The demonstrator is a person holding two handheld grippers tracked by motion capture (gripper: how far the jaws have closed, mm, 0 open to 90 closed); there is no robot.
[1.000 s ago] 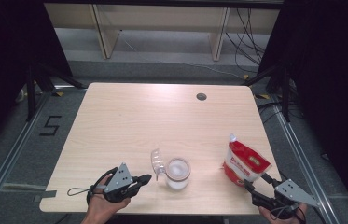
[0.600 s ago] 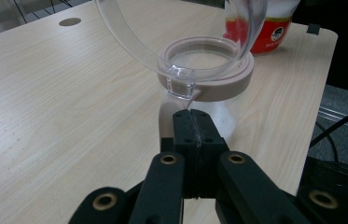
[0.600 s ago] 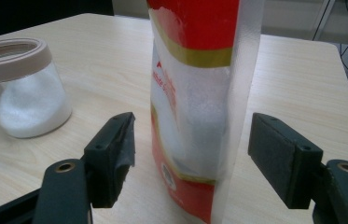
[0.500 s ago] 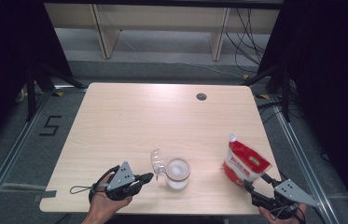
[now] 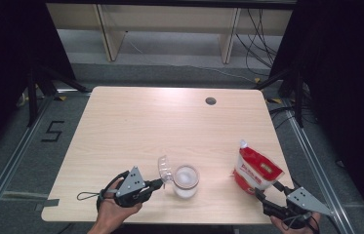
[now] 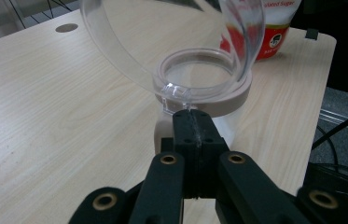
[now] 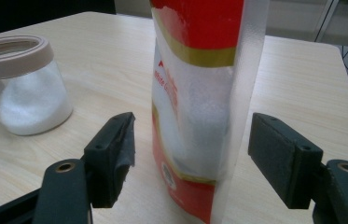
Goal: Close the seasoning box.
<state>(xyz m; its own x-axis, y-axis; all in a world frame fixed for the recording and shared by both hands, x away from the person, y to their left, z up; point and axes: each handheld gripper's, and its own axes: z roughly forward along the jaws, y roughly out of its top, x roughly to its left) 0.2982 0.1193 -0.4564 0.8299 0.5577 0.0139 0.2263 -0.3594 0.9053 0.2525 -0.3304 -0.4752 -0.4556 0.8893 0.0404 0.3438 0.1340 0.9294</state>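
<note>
Nothing moved since earlier frames. Left tool (image 6: 194, 122) pressed together at jar (image 5: 186, 181) lid (image 6: 171, 46) tab; right tool (image 7: 190, 161) spread around sugar pouch (image 7: 199, 93), untouched, on worktop (image 5: 170, 122).

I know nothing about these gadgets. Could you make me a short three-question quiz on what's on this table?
1. True or false: the right gripper is clamped on the sugar pouch.
2. What does the left gripper pinch? A) the jar's clear lid tab B) the pouch C) nothing
3. What is in the jar?

Key:
1. False: its jaws stand open on either side of the pouch.
2. A
3. A white grainy powder, perhaps sugar.
</note>
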